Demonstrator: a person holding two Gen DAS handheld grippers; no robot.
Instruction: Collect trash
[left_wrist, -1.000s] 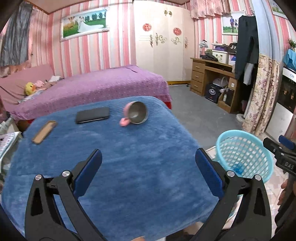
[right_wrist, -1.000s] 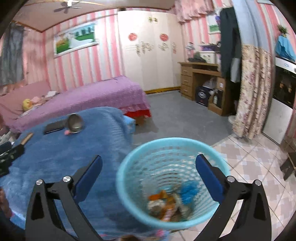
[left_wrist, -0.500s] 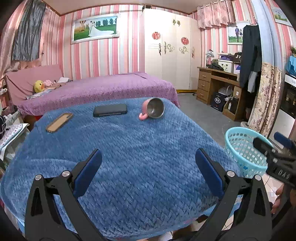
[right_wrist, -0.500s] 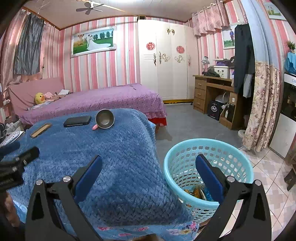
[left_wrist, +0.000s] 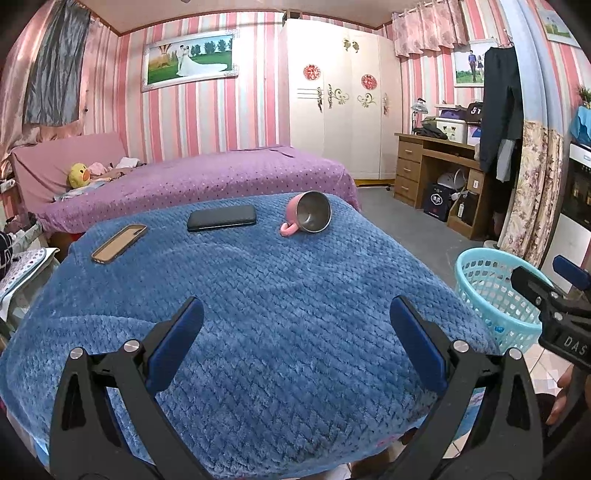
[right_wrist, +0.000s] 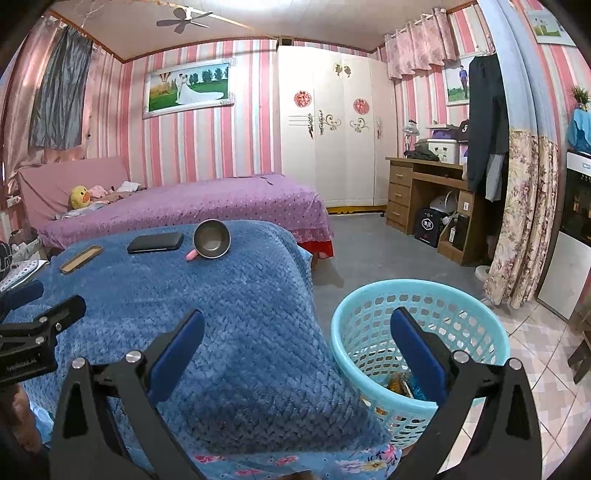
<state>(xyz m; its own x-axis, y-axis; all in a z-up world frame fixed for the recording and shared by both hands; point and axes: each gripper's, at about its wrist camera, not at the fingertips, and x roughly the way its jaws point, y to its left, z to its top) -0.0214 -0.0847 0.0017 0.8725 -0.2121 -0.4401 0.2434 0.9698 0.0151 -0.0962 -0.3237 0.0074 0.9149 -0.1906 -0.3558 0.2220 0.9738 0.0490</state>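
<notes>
A light blue plastic basket (right_wrist: 424, 295) stands on the floor at the right of the blue-blanketed table (left_wrist: 258, 314); wrappers (right_wrist: 400, 384) lie in its bottom. It also shows in the left wrist view (left_wrist: 480, 291). My left gripper (left_wrist: 295, 332) is open and empty above the near part of the blanket. My right gripper (right_wrist: 295, 339) is open and empty, over the table's right edge and the basket's near rim. I see no loose trash on the blanket.
A tipped pink mug (left_wrist: 308, 212), a black phone (left_wrist: 221, 218) and a brown phone case (left_wrist: 118, 243) lie at the table's far end. A purple bed (left_wrist: 203, 184) stands behind, a wooden desk (left_wrist: 436, 173) at the right. Tiled floor (right_wrist: 535, 350) surrounds the basket.
Both grippers have pulled back and risen. The right one was right over the basket's mouth and now sits farther back, so the basket looks smaller. Both stayed open.
</notes>
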